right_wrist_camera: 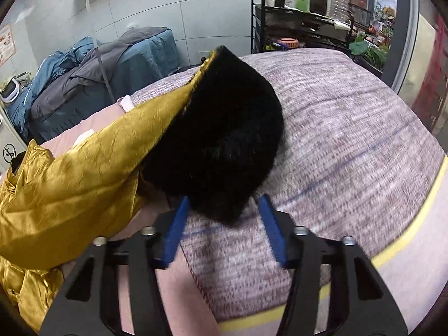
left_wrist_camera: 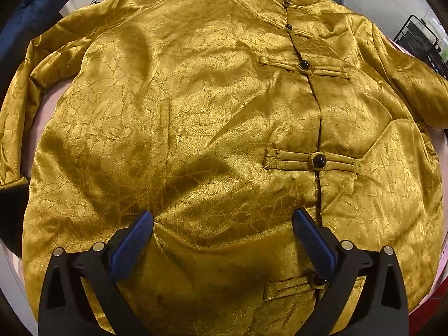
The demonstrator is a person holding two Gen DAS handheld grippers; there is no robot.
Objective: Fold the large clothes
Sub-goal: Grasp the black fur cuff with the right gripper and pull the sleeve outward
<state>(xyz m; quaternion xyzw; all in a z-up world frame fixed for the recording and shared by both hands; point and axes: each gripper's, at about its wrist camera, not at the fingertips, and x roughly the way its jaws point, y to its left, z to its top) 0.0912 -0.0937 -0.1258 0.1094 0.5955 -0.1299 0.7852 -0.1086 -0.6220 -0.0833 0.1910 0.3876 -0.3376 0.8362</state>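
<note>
On the bed: my gold jacket [left_wrist_camera: 212, 128] lay buttoned, spread flat.
Left hand-held gripper [left_wrist_camera: 222, 224]: spread wide, empty, over its hem.
Right hand-held gripper [right_wrist_camera: 222, 205]: parted around the black fur cuff [right_wrist_camera: 221, 140], not clamped.
Black rack [right_wrist_camera: 305, 25]: held bottles.

Pretty bright, even indoor light in both views; the gold jacket [left_wrist_camera: 212, 117] throws satiny glare with soft shadows in its creases; heavy fisheye bending plus dark vignette from 10 to 2 o'clock; right wrist view has motion smear across the woven blanket [right_wrist_camera: 350, 145] toward 4 o'clock.

Gold satin jacket [left_wrist_camera: 212, 117] lies flat, buttoned, face-up.
</note>
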